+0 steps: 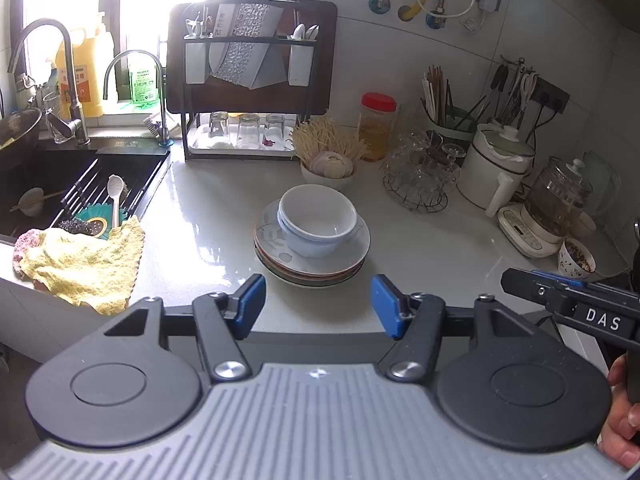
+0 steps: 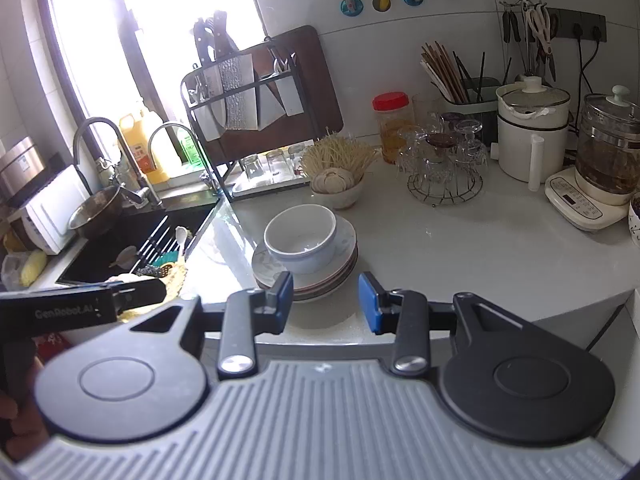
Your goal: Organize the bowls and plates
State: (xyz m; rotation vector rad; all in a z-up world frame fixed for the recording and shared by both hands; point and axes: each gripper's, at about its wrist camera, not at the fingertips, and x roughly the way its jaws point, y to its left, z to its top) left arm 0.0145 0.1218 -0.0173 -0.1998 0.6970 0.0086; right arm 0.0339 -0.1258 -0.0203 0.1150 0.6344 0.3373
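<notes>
Kitchen, mid-task: left hand-held gripper [image 1: 318, 306] held wide open w/ nothing between its blue pads, hovering at near edge of white surface [image 1: 420, 236]. Right hand-held gripper [image 2: 326, 302] likewise parted & empty, jaws just short of the stack. White bowls [image 1: 317, 220], two or poss. three nested, seated atop stack of plates [image 1: 320, 268], centre of surface. Behind: small bowl of garlic [image 1: 329, 168], red-lidded jar [image 1: 378, 126], wire rack of glasses [image 1: 420, 168]. Sink [image 1: 48, 188] at left, yellow cloth [image 1: 86, 264] draped over its edge.
</notes>
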